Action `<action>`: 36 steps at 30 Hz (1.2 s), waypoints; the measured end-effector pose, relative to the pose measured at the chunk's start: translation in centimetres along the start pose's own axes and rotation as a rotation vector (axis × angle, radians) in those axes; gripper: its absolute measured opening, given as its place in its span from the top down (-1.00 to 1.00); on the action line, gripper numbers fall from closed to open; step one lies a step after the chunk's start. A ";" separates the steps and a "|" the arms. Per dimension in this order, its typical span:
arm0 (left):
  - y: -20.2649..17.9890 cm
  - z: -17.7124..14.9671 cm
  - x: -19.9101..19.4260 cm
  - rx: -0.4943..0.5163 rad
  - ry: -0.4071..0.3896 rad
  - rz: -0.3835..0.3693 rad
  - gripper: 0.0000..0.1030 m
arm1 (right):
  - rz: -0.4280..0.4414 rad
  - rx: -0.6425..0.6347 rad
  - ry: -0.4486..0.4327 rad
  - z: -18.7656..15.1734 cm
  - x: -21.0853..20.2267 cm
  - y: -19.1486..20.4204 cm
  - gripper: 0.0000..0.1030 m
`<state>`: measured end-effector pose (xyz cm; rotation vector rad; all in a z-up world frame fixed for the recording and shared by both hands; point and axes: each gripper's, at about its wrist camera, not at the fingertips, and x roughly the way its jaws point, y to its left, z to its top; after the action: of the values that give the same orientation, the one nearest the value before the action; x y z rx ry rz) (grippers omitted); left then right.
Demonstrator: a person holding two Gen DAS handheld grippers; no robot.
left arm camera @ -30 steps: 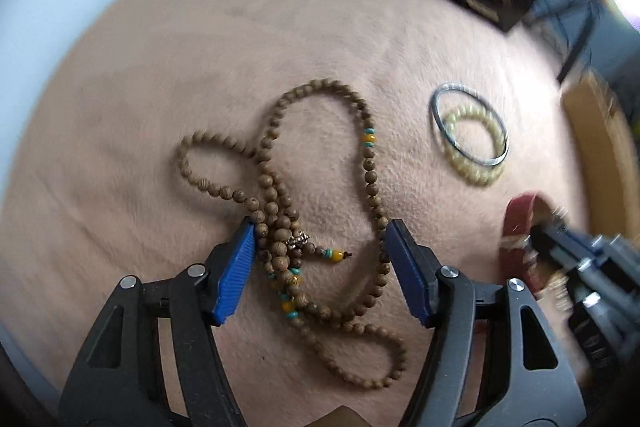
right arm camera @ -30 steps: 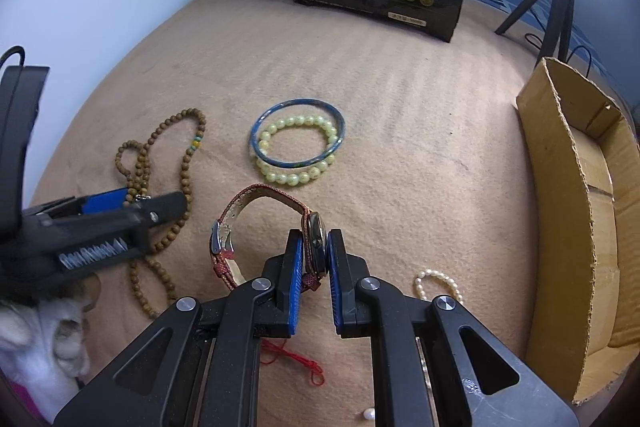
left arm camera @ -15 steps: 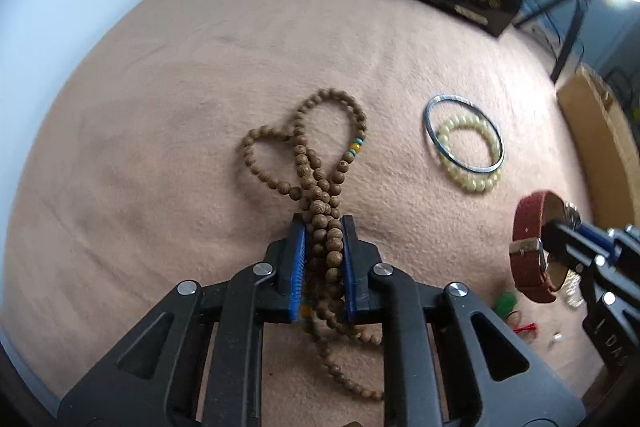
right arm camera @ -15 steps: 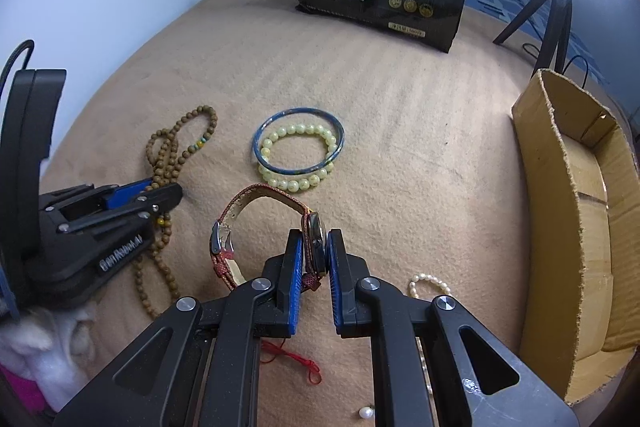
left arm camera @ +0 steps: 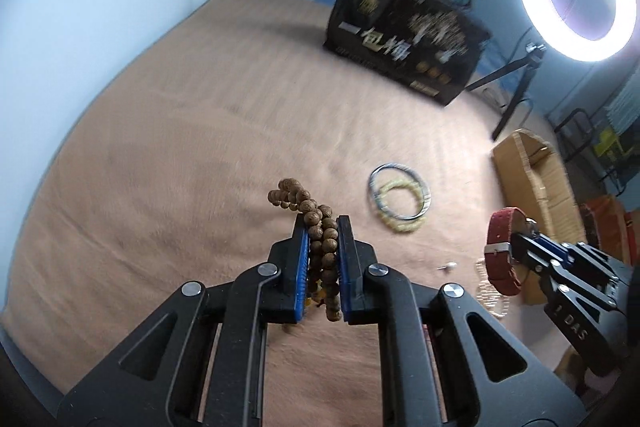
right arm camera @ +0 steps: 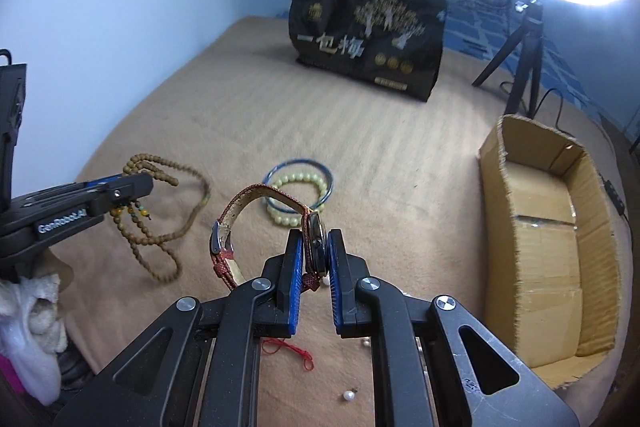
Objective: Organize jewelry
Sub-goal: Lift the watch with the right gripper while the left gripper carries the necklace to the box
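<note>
the left gripper is clamped on a bunch of the wooden bead necklace; gripping several strands together lets one pinch carry the whole length, though in the right wrist view its lower loops appear to trail on the blanket, so it probably needs more lift before it travels; the right gripper is closed on the case of the watch, held edge-on so the flat faces meet the pads, with the red strap arching clear to the left; both loads sit near the front of the blanket; the cardboard box lies open-topped to the right, the likely destination; its near wall stands upright and must be cleared; between lie a blue bangle ringing a pale bead bracelet, loose pearls and a red thread; the black bag and tripod stand well behind.
</note>
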<state>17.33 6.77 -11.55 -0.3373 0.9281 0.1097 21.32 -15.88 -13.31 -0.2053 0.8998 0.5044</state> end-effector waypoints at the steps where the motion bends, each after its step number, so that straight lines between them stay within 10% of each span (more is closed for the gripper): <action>1: -0.2 0.2 -0.6 0.002 -0.008 -0.019 0.79 | -0.003 0.002 -0.011 0.1 -0.5 -0.2 0.80; 18: -7.0 3.8 -6.2 0.125 -0.129 -0.194 0.79 | -0.119 0.115 -0.142 0.0 -9.0 -7.6 0.79; 36: -23.6 4.2 -1.1 0.311 -0.094 -0.370 0.79 | -0.282 0.283 -0.097 -4.7 -11.1 -18.3 0.79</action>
<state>25.50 -14.00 -2.75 -0.2076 0.7619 -0.3528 21.49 -37.16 -8.08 -0.0467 0.8217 0.1216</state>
